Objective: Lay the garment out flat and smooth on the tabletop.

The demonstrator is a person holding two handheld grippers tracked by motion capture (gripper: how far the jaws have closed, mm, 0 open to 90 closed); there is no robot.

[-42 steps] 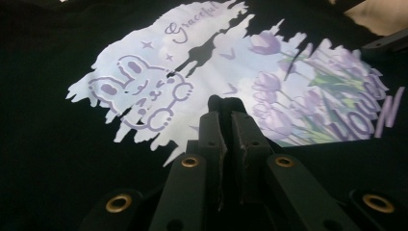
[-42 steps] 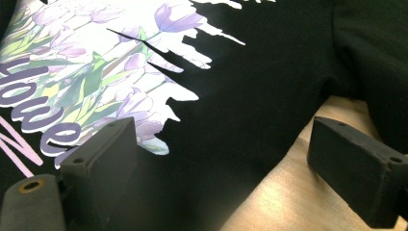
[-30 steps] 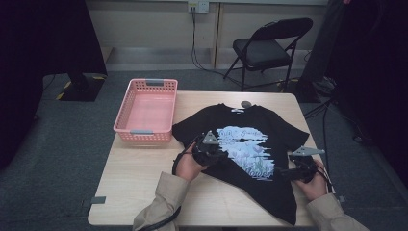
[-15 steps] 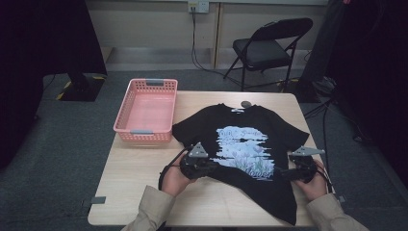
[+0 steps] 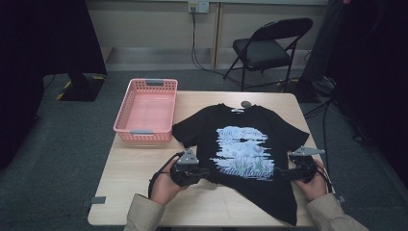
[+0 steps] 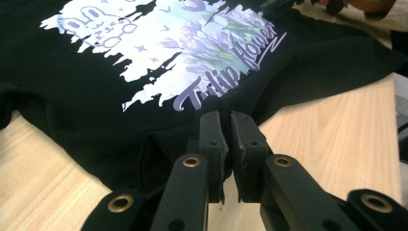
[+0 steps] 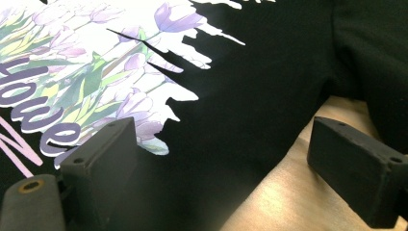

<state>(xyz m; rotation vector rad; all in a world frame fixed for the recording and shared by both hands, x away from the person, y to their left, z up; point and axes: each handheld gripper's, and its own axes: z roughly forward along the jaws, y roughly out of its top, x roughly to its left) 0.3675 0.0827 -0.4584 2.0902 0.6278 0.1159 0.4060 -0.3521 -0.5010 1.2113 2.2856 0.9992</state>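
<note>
Soft, limp black printed cotton T-shirt (image 5: pixel 250 144) drapes easily: left gripper (image 6: pixel 225 126) pinches its hem, right gripper (image 7: pixel 221 144) gapes wide beside it, holding nothing.

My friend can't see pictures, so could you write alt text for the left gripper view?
The left gripper has its two black jaws pinched shut on the edge of a black T-shirt printed with pale purple tulips and the words "Tulip Flower". The shirt lies on a light wooden table.
</note>
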